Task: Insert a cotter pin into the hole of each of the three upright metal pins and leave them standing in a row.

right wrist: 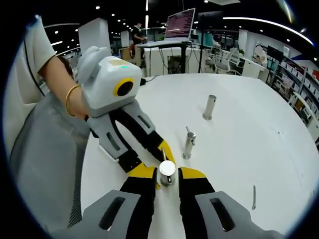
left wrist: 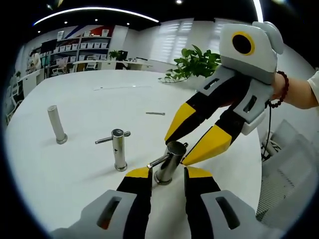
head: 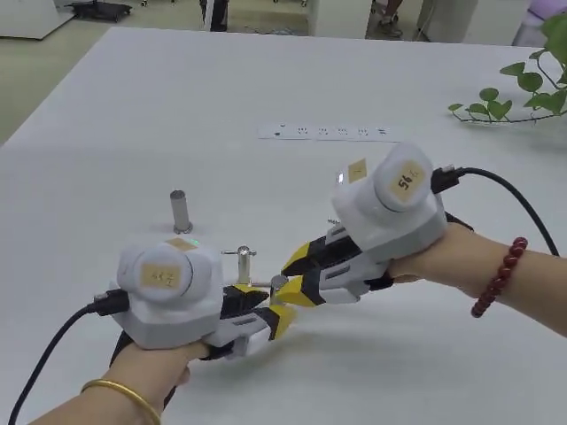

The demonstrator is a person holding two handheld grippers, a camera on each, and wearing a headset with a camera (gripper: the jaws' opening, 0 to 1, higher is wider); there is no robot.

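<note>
Left claw (left wrist: 168,172): jaws narrowly apart, yellow tips on either side of the lower part of the near pin (left wrist: 169,160), looks clamped on it. Pin stands on the bench (left wrist: 99,99), leaning a little in the left gripper view. A first cotter pin (left wrist: 155,161) sticks out sideways through the near pin's top hole.

Right claw (right wrist: 167,174): jaws partly open, tips flanking the near pin's top. Cannot tell if they press on the pin or on the cotter pin's end. In the left gripper view it comes in from the right with both yellow tips right at the pin's top. In the head view the two claws meet tip to tip, and the near pin is hidden between them.

Middle pin (left wrist: 118,149): upright, just beside the near pin, second cotter pin (left wrist: 107,139) through its hole, untouched by either claw.

Far pin (left wrist: 56,123): upright, apart from the other two, hole bare as far as visible.

Loose cotter pin (left wrist: 155,113) lies flat on the bench beyond the pins.
</note>
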